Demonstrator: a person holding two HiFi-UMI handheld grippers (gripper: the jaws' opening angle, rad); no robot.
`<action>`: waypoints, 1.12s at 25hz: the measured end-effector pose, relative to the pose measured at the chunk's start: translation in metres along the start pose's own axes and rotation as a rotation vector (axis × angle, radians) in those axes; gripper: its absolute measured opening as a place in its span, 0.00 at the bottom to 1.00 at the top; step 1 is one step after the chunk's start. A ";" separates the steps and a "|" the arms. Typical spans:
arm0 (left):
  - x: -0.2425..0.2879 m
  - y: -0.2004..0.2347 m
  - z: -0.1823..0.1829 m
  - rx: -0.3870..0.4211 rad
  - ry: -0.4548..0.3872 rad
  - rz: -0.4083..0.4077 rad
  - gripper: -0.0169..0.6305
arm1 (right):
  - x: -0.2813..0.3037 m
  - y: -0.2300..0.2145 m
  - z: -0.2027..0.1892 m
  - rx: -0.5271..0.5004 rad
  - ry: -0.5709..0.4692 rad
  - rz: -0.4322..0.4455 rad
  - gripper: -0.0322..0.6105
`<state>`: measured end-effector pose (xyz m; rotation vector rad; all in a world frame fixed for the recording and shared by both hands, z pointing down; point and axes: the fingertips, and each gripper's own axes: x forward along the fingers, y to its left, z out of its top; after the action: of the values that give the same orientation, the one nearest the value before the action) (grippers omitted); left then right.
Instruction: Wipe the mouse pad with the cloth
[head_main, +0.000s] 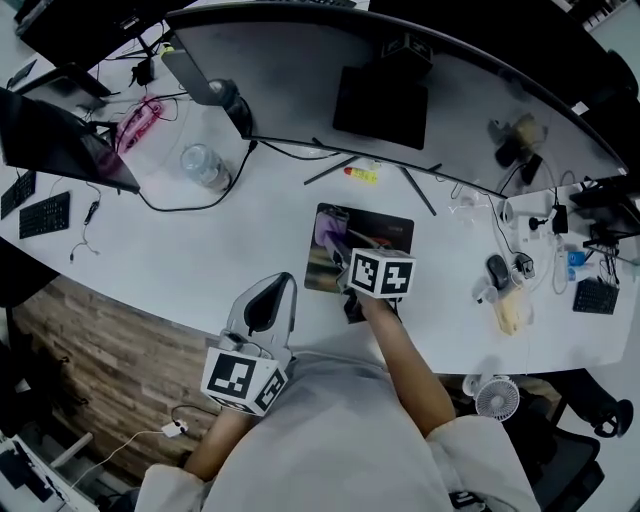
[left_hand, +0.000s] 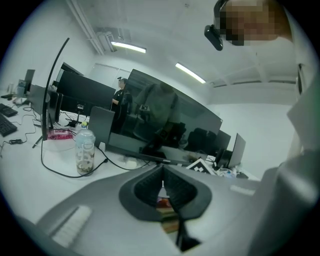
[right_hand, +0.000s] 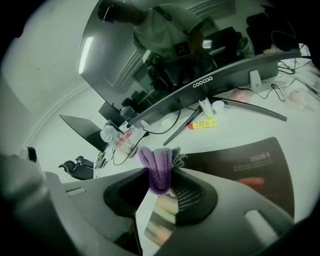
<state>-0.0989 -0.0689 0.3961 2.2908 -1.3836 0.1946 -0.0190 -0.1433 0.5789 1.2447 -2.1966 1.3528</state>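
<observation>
A dark mouse pad (head_main: 385, 229) (right_hand: 240, 165) lies on the white desk in front of the curved monitor. My right gripper (head_main: 338, 262) (right_hand: 161, 180) is over the pad's left part, shut on a folded purple cloth (right_hand: 156, 167) (head_main: 327, 232) that sticks out past the jaws. My left gripper (head_main: 268, 303) (left_hand: 163, 186) hangs at the desk's near edge, left of the pad, its jaws shut with nothing between them.
A wide curved monitor (head_main: 400, 75) stands behind the pad on thin stand legs, with a yellow tube (head_main: 361, 176) (right_hand: 203, 124) beneath it. A plastic bottle (head_main: 204, 165) (left_hand: 85, 152) and cables lie to the left. A mouse (head_main: 498, 270) and clutter sit at the right.
</observation>
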 end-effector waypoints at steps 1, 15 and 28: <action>0.000 0.001 -0.002 0.000 0.005 0.003 0.03 | 0.004 -0.001 -0.001 0.012 0.001 -0.001 0.26; 0.001 0.005 -0.011 -0.013 0.044 0.030 0.03 | 0.030 -0.004 -0.001 0.060 0.032 0.028 0.26; 0.000 -0.005 -0.010 0.013 0.029 0.022 0.03 | 0.022 -0.017 0.000 0.083 0.038 0.025 0.26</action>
<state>-0.0931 -0.0624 0.4032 2.2748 -1.3978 0.2431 -0.0191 -0.1583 0.6023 1.2135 -2.1568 1.4794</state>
